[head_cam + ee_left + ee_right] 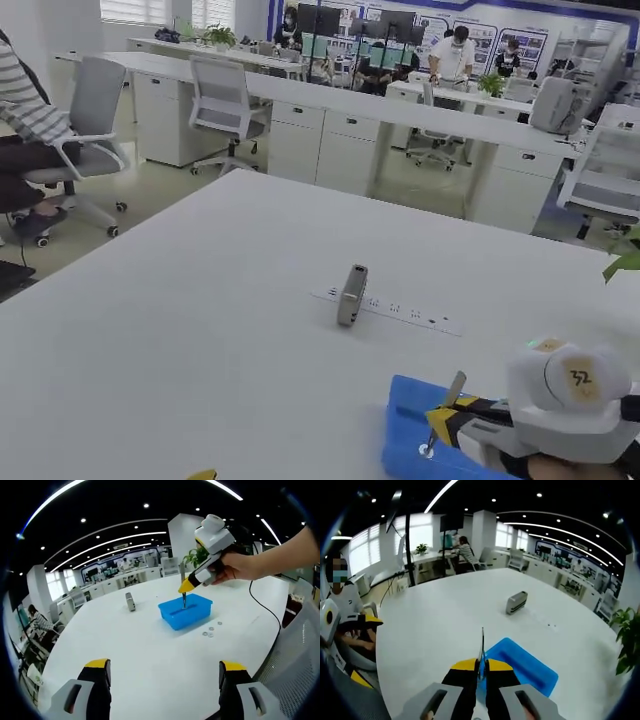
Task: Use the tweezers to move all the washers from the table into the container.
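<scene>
White table (200, 330): right claw (482, 666) pinches tweezers (183, 597) upright, tips down in blue container (197, 614) (left claw (164, 665) spread).

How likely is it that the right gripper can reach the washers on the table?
Probably yes: the right gripper, shut on the tweezers, hangs over the blue container, and the washers lie on open table right beside it, with nothing between.

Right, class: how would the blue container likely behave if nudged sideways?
The blue container looks low and wide, so it would probably slide, not tip. It seems plastic, likely light; the smooth table offers little grip.
</scene>
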The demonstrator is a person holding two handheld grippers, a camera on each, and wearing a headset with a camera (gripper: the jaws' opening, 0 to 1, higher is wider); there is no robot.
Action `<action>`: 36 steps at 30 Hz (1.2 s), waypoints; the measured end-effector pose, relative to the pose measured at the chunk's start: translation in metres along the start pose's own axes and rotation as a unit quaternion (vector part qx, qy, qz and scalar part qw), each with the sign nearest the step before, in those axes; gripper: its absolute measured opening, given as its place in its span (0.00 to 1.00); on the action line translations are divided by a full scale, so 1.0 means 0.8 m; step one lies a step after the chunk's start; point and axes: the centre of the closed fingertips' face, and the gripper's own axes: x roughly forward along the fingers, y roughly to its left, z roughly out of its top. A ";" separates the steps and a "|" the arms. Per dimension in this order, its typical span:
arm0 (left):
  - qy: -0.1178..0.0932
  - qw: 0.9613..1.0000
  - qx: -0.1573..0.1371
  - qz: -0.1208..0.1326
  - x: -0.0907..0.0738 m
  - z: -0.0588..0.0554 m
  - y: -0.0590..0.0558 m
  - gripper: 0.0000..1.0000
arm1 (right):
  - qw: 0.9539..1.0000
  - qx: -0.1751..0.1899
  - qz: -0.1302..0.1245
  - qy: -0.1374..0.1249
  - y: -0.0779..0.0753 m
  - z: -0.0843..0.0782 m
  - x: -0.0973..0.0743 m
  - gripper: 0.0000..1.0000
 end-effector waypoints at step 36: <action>0.034 0.999 -0.008 -0.021 0.007 -0.015 -0.006 0.91 | 0.999 0.013 0.005 0.041 -0.027 -0.039 0.075 0.01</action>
